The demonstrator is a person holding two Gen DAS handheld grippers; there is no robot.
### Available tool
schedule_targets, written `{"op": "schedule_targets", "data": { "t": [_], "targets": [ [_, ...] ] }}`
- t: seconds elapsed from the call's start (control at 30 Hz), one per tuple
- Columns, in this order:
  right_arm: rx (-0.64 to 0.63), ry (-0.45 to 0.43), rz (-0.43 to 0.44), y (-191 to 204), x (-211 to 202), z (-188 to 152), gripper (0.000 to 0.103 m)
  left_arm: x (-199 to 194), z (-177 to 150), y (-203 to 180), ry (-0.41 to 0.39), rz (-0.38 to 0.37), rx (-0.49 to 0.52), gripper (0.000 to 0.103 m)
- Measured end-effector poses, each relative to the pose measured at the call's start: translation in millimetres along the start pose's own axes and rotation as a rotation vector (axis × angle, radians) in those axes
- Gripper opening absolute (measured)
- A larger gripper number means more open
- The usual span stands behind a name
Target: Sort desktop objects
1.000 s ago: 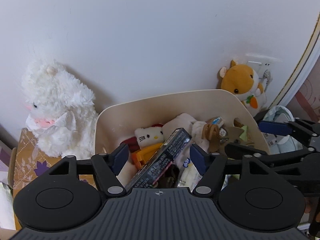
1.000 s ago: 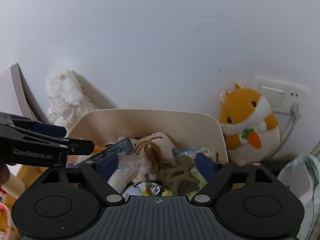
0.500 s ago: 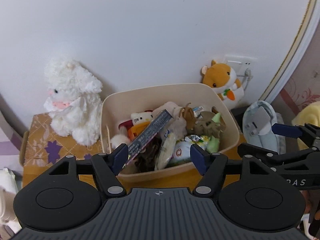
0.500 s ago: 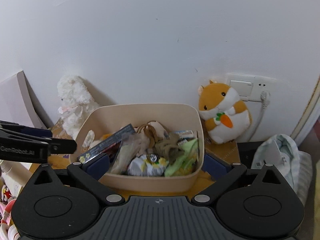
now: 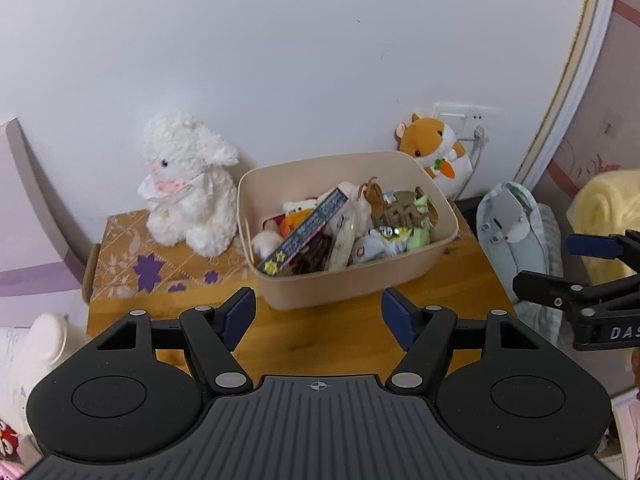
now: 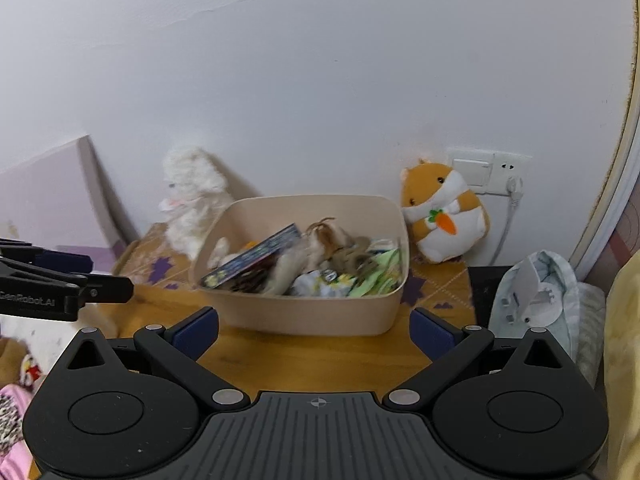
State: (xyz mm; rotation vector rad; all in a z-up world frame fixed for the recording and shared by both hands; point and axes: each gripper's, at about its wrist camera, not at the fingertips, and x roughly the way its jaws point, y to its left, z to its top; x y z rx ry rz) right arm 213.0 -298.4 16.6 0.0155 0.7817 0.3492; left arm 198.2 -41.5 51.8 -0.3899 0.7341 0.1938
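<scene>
Toys and snack packets fill a beige bin (image 5: 352, 280) on the wooden desk (image 5: 344, 340), between a white plush lamb (image 5: 188, 184) and a hamster plush (image 5: 436, 152); left hand-held gripper (image 5: 318, 314) and right hand-held gripper (image 6: 316, 330) hang released, empty, just short of it.

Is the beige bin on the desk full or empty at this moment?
Full. The beige bin holds a heap of small things up to its rim, among them a long dark box lying slanted and a green packet.

My left gripper (image 5: 318, 314) and right gripper (image 6: 314, 332) are matte black, with ribbed grey bases, round side discs, silver pivot screws behind the jaws, and blue pads (image 5: 239, 312) lining them.
</scene>
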Motion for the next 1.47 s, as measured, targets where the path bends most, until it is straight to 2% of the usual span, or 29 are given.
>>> {"op": "schedule_targets", "data": {
  "t": [0.3, 0.47, 0.63, 0.83, 1.1, 1.47],
  "targets": [
    [-0.04, -0.013, 0.0, 16.2, -53.4, -26.3, 0.103, -54.5, -34.9, -2.0, -0.012, 0.006, -0.013, 0.072],
    [-0.014, -0.022, -0.01, 21.4, -79.6, -35.6, 0.103, -83.8, -52.9, -5.4, -0.017, 0.02, 0.003, 0.072],
    [0.032, -0.006, 0.02, 28.7, -102.5, -51.0, 0.103, -104.1, -69.1, -4.5, 0.011, -0.017, 0.003, 0.077],
    [0.048, 0.008, 0.005, 32.5, -126.8, -67.7, 0.103, -127.0, -87.8, -5.1, 0.029, -0.007, 0.002, 0.079],
    [0.054, 0.037, -0.027, 29.2, -148.5, -81.3, 0.103, -144.3, -110.2, -5.5, 0.077, -0.049, -0.016, 0.079],
    [0.026, 0.09, -0.027, 26.0, -147.4, -82.2, 0.103, -146.6, -108.5, -0.7, 0.099, -0.012, -0.012, 0.079]
  ]
}}
